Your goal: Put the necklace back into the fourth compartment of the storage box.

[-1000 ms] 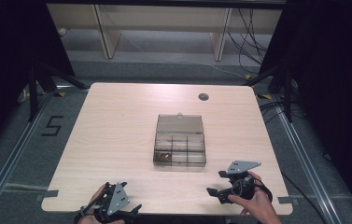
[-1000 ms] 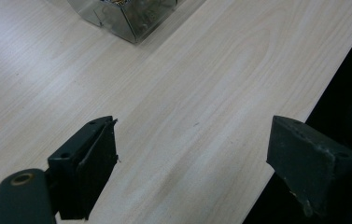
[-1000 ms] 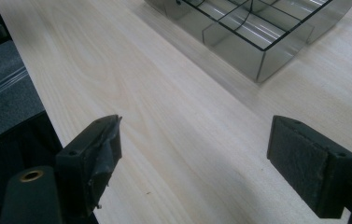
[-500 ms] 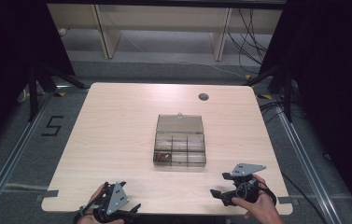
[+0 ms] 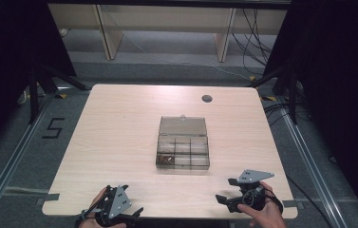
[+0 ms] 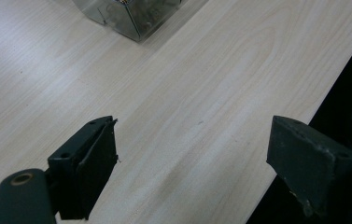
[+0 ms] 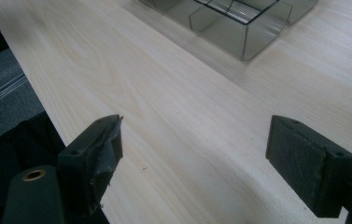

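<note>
Both tools sit at the near edge of the tabletop (image 5: 119, 123), and both are empty. The left tool (image 5: 129, 213) is low at the near left corner, and in the left gripper view its jaws stand wide apart with bare wood between them. The right tool (image 5: 226, 192) is at the near right side, held by a hand (image 5: 262, 213), and in the right gripper view its jaws are wide apart too, with nothing between them. Farther out, in the middle of the tabletop, sits the box (image 5: 183, 147). It is a clear plastic box with small compartments, and its lid (image 5: 183, 126) is open and lies back on the far side. Small brown bits (image 5: 167, 158) lie in the near left compartment; they are too small to tell what they are. The box is well apart from both tools. The step now looks like reaching out to the box. To do it well, move one tool slowly forward and keep it above the tabletop so it does not scrape. Come at the box from the near side, and keep the jaws wide until they are over the right spot. The box looks light and may slide, so the other tool could press its wall to hold it. Past the box, near the far edge, is a small round hole (image 5: 207, 99).
</note>
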Motion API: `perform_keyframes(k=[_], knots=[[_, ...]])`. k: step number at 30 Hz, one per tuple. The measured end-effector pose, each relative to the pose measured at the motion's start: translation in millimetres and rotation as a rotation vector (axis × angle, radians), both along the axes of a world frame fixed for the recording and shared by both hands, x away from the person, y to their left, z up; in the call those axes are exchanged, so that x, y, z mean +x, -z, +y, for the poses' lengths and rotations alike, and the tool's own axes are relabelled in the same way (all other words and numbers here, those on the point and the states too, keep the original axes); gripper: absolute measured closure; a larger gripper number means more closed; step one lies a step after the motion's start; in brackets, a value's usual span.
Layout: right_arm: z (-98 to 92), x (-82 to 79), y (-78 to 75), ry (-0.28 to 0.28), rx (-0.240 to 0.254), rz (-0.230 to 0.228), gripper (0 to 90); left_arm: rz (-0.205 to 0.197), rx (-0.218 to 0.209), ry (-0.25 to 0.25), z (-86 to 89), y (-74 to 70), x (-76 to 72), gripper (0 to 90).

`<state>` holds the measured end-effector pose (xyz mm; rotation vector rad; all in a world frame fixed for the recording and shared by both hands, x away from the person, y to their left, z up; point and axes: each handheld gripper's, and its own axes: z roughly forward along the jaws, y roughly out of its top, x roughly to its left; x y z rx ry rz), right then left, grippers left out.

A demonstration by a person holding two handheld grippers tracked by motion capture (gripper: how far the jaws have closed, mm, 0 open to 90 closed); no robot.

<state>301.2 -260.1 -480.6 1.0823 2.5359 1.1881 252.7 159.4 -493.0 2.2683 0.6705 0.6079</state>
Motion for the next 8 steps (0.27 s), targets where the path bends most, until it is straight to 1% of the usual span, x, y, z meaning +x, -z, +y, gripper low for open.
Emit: perform_keyframes(k=[2, 4, 7, 8], knots=[[-0.5, 0.4, 1.7, -0.011, 0.001, 0.003, 19.1, -0.003, -0.006, -0.005, -0.3, 0.2, -0.1, 15.5], [-0.6, -0.6, 2.6, 0.006, 0.000, 0.012, 19.0, -0.001, -0.002, -0.003, -0.2, 0.2, -0.1, 15.5], [0.4, -0.9, 3.9, 0.003, 0.008, 0.013, 19.0, 0.001, -0.004, -0.004, -0.4, 0.6, 0.1, 15.5], [0.4, -0.5, 3.8, -0.013, 0.018, 0.035, 18.8, 0.001, -0.005, -0.006, -0.4, 0.6, 0.3, 15.5]])
